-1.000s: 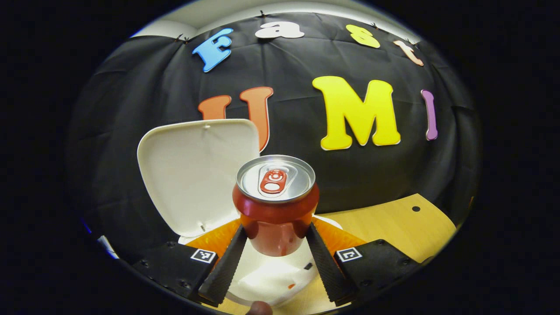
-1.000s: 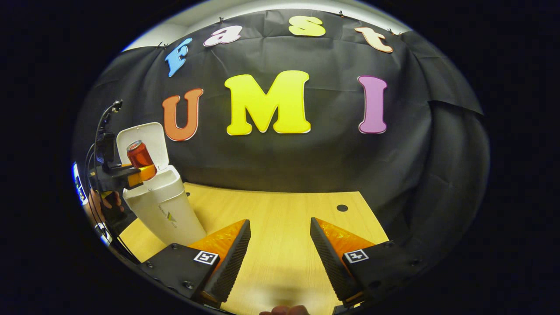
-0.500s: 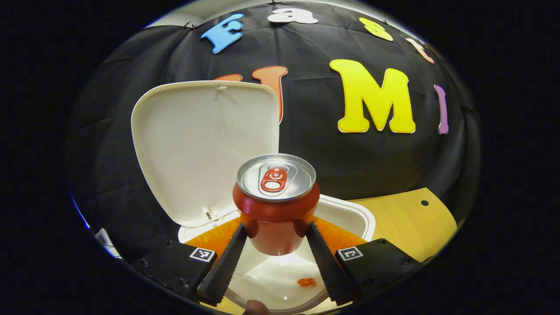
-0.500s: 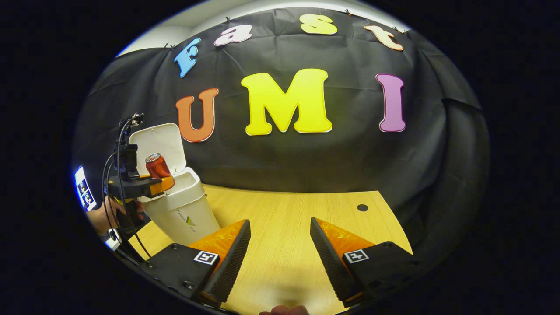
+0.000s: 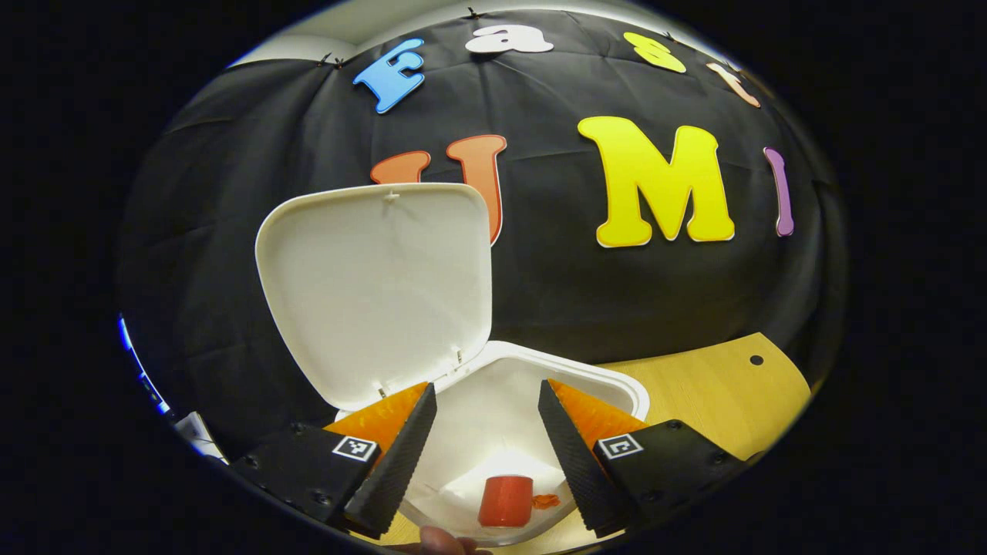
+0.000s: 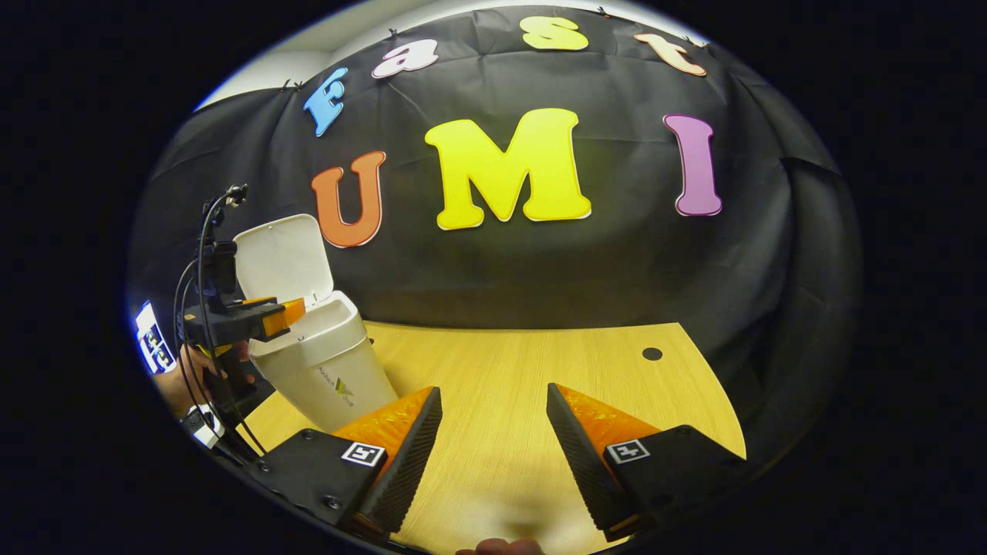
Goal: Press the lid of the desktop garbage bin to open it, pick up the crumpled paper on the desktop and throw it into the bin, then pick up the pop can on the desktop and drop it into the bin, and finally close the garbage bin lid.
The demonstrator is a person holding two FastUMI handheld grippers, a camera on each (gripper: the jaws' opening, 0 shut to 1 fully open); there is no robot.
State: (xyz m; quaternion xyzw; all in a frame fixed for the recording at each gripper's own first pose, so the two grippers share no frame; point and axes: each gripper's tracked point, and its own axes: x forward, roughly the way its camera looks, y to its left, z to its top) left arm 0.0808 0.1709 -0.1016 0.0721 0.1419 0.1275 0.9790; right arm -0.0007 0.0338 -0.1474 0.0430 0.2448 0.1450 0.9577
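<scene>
The red pop can lay inside the white plastic bin; both grippers stood spread and empty; its raised lid remained to close.

A recording booth: black cloth wall behind a wooden desktop.

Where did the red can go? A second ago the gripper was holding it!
The left gripper let go of the pop can, and it dropped down into the garbage bin, where it now lies at the bottom on the crumpled paper. The fingers stand apart above the opening. The lid stayed open, and the right gripper stayed open and empty over the table.
</scene>
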